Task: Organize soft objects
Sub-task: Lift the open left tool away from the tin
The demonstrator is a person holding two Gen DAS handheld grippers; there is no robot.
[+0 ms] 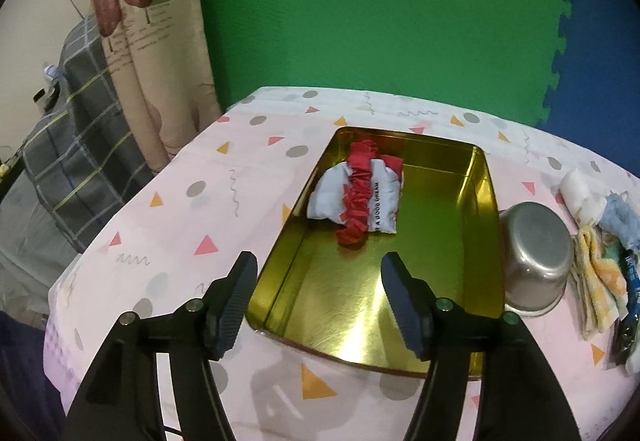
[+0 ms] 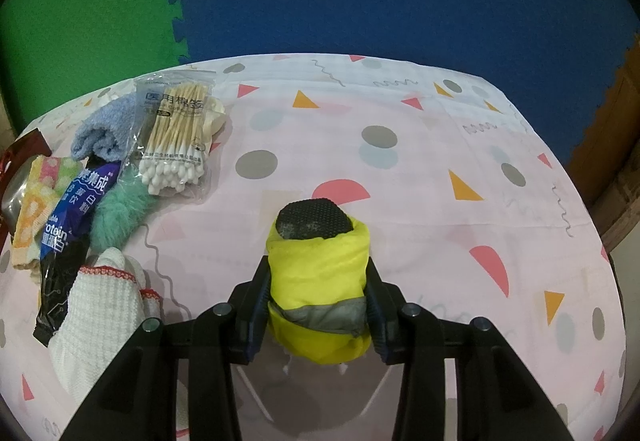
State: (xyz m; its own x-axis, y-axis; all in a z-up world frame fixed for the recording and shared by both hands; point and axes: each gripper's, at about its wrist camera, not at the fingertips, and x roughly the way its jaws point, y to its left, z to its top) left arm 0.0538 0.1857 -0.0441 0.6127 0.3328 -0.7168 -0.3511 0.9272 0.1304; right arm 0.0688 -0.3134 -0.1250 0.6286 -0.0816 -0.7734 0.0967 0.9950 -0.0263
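- Nearest the camera, the right hand-held gripper (image 2: 318, 305) squeezes a yellow bundle (image 2: 318, 281) with a grey band, standing up over the tabletop (image 2: 440, 169).
- Left hand-held gripper (image 1: 320, 305) is open and holds nothing.
- Gold tray (image 1: 490, 225) lies just past the left one.
- In its far part sits a white pouch (image 1: 378, 201) with a red scrunchie (image 1: 358, 197) across it.
- I think the yellow bundle must go left to the tray.

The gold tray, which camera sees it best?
The left wrist view. The gold tray fills the middle of that picture, with a red and white cloth bundle lying inside it. In the right wrist view I can't find the tray at all.
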